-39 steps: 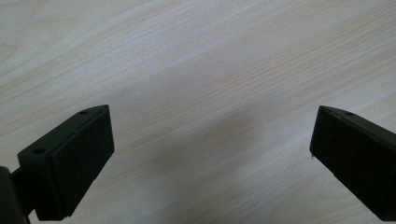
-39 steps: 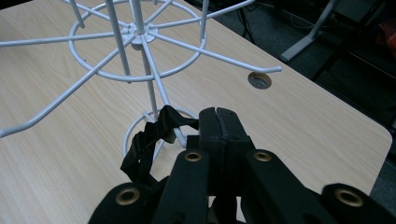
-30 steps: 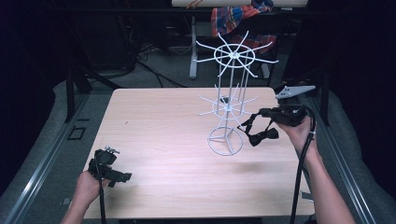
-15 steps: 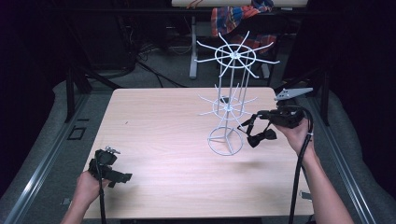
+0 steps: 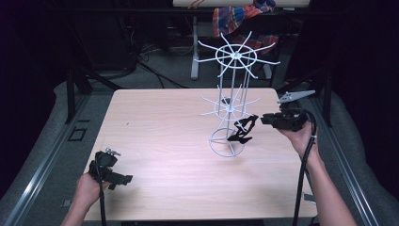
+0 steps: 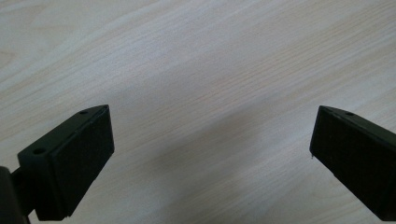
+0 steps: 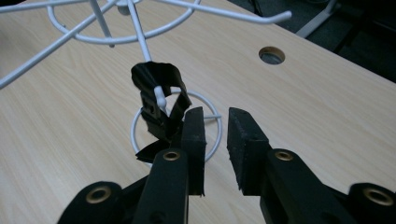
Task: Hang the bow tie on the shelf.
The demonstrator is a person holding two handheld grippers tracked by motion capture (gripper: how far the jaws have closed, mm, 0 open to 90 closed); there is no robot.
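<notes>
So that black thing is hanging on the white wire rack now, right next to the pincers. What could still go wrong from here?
Two things, I think. The black strap hangs from just one ball-tipped arm of the wire rack, and the right gripper, its jaws slightly apart, sits right beside it; pulling back carelessly could snag the strap and drag it off. The rack is tall on a small ring base, so a bump might tip it. The left gripper rests open far away, unable to steady it.

Pale wooden table [image 5: 155, 122], grey floor [image 5: 42, 141], dark surroundings.
</notes>
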